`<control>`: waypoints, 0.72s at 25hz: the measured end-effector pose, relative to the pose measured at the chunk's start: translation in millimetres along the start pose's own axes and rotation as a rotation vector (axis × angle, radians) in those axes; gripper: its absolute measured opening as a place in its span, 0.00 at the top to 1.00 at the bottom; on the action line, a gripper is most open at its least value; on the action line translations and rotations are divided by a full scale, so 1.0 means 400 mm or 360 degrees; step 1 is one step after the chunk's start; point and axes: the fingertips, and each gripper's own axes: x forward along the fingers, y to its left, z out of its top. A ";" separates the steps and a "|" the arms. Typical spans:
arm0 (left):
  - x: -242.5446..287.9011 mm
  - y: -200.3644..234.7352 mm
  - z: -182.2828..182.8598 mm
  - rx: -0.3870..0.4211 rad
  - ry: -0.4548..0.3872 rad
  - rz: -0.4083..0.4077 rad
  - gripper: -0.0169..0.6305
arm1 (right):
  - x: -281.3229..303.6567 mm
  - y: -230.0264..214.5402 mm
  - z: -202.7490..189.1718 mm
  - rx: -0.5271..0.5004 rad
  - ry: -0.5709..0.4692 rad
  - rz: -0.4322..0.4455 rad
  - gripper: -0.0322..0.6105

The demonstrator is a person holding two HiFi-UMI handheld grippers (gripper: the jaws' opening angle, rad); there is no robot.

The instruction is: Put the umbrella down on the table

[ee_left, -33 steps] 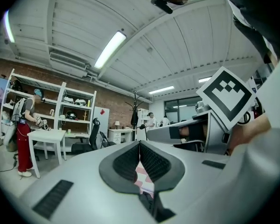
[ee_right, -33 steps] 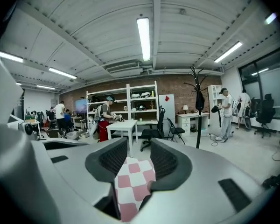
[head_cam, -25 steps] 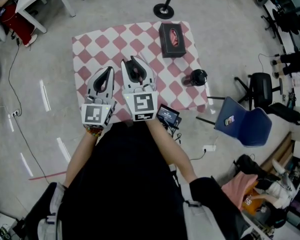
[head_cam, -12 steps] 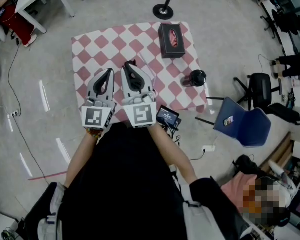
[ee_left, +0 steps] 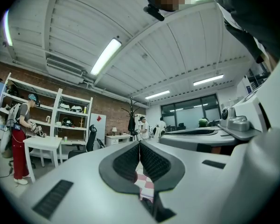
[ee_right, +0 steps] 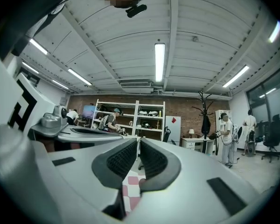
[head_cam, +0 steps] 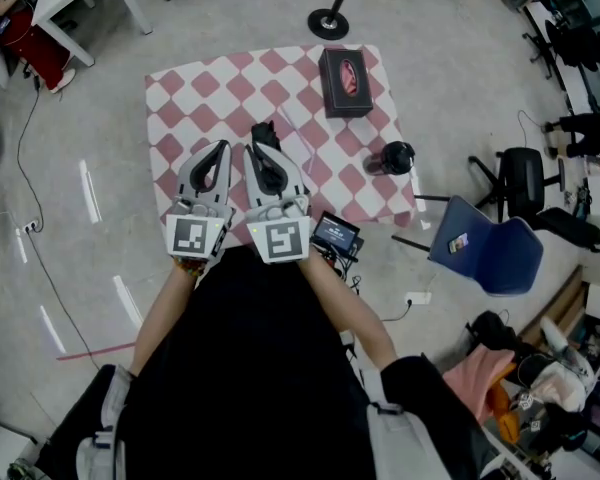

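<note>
- The umbrella (head_cam: 267, 130), only its dark end clear, lies on the checked desk (head_cam: 180, 98) just past the tips of the right tongs (head_cam: 259, 152). I cannot read its long axis.
- The right tongs have just been closing and are nearly together, with nothing between them.
- The left tongs (head_cam: 221, 149), beside the right tongs, are pressed together and empty, and lie farther from the umbrella.

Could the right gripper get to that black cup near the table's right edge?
Probably yes. Mostly open checkered cloth lies between the right gripper and the black cup, which stands alone. Its fingers have just been closing with nothing between them, so they'd need opening first.
</note>
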 end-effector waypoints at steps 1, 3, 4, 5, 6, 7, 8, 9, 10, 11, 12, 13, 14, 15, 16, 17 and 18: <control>-0.001 0.000 -0.004 -0.0001 0.0006 0.0001 0.95 | 0.001 0.002 -0.003 -0.0005 -0.0001 0.0001 0.90; -0.002 -0.004 -0.006 -0.0012 -0.0005 0.0000 0.95 | 0.003 0.003 -0.006 -0.0008 0.0001 0.0001 0.90; -0.002 -0.006 -0.007 -0.0017 -0.0016 -0.0004 0.95 | 0.003 0.002 -0.008 -0.0010 0.0007 -0.0001 0.90; -0.003 -0.007 -0.010 -0.0014 -0.0019 -0.0010 0.95 | 0.003 0.003 -0.011 -0.0010 0.0016 -0.0002 0.90; -0.003 -0.008 -0.013 -0.0009 -0.0014 -0.0013 0.95 | 0.003 0.004 -0.015 -0.0009 0.0028 -0.0002 0.91; -0.004 -0.008 -0.018 -0.0004 -0.0001 -0.0014 0.95 | 0.003 0.006 -0.021 -0.0009 0.0043 0.0000 0.91; -0.005 -0.008 -0.023 -0.0003 0.0015 -0.0012 0.95 | 0.003 0.008 -0.027 -0.0012 0.0057 0.0004 0.91; -0.006 -0.007 -0.028 0.0000 0.0033 -0.0009 0.95 | 0.004 0.011 -0.032 -0.0015 0.0066 0.0007 0.91; -0.009 -0.005 -0.035 0.0006 0.0057 -0.0007 0.95 | 0.005 0.013 -0.036 -0.0015 0.0070 0.0009 0.91; -0.012 -0.004 -0.042 0.0014 0.0080 -0.0008 0.95 | 0.006 0.015 -0.041 -0.0014 0.0076 0.0010 0.91; -0.014 -0.003 -0.047 0.0017 0.0089 -0.0010 0.95 | 0.006 0.017 -0.046 -0.0018 0.0085 0.0013 0.91; -0.015 -0.003 -0.051 0.0015 0.0084 -0.0013 0.95 | 0.007 0.020 -0.050 -0.0024 0.0096 0.0016 0.92; -0.016 -0.004 -0.053 0.0008 0.0067 -0.0016 0.95 | 0.007 0.022 -0.053 -0.0030 0.0105 0.0019 0.92; -0.016 -0.004 -0.052 -0.0003 0.0047 -0.0017 0.95 | 0.007 0.024 -0.056 -0.0033 0.0111 0.0021 0.92; -0.016 -0.003 -0.051 -0.0014 0.0035 -0.0014 0.95 | 0.008 0.025 -0.058 -0.0036 0.0118 0.0023 0.92; -0.015 -0.002 -0.052 -0.0022 0.0033 -0.0008 0.95 | 0.008 0.026 -0.061 -0.0039 0.0128 0.0025 0.92; -0.014 0.000 -0.053 -0.0028 0.0037 -0.0002 0.95 | 0.010 0.026 -0.064 -0.0041 0.0137 0.0026 0.92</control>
